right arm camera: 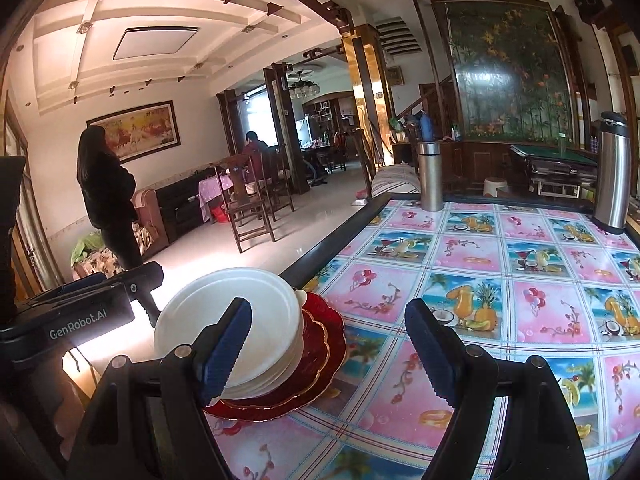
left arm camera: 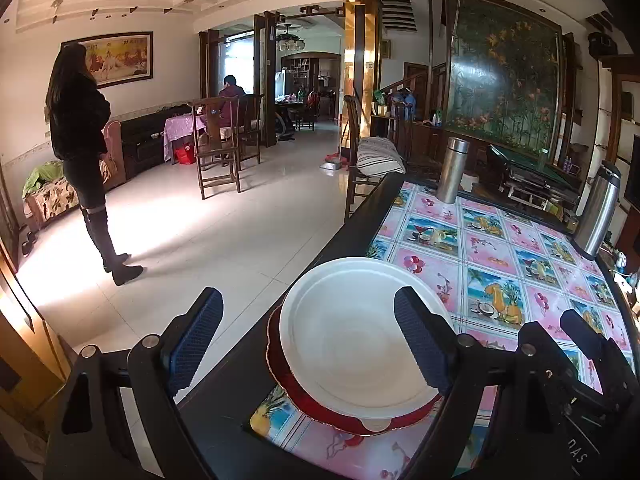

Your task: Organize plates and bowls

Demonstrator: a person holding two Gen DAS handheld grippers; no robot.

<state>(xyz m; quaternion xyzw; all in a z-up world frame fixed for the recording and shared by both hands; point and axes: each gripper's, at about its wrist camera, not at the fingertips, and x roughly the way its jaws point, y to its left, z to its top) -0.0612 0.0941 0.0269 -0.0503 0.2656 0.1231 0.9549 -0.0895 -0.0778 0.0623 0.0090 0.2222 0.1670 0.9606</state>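
A stack of white plates rests on red scalloped plates at the near left corner of the table. My left gripper is open and empty, its fingers straddling the stack's left part from above the table edge. The same stack, white plates on red plates, shows in the right wrist view. My right gripper is open and empty, just right of the stack, with its left finger in front of the white plates. The left gripper's body shows at the left.
Two steel flasks stand at the table's far edge. The table has a colourful patterned cloth and a dark rim. A woman stands on the tiled floor to the left. Wooden chairs stand beyond.
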